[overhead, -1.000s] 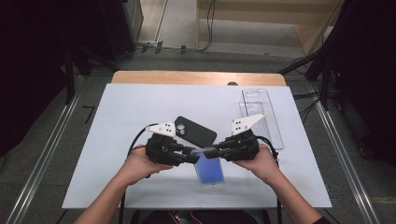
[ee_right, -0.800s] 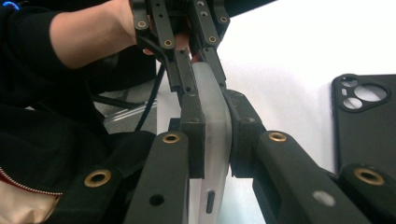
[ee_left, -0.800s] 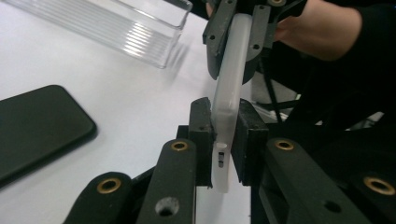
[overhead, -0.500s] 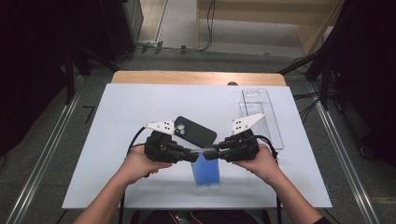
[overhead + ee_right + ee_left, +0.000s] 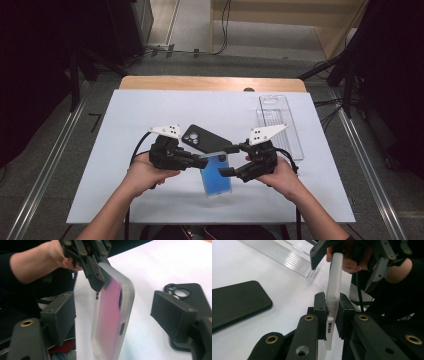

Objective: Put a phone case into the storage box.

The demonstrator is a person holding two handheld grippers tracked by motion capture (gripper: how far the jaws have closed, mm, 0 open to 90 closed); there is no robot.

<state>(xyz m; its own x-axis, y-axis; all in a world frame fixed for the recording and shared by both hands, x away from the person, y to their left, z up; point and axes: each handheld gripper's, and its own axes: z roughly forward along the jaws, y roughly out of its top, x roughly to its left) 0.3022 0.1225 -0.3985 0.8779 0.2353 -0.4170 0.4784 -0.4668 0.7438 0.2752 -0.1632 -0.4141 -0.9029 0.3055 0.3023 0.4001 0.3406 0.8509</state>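
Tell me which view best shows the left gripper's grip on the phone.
Left gripper view: the left gripper clamps the frosted-cased phone edge-on. Right gripper view shows the phone's case back, high view its blue face.

Both forearms come in low and angle inward, so the 2 grippers face each other tip to tip. The left gripper (image 5: 200,161) points toward the right one, its hand (image 5: 142,172) wrapped around the body from below; its fingers (image 5: 321,312) are clamped on the edge of the frosted phone case (image 5: 334,290) between them. The right gripper (image 5: 226,160) has just been opening: its 2 fingers (image 5: 58,315) stand wide, the case between them, untouched by either.
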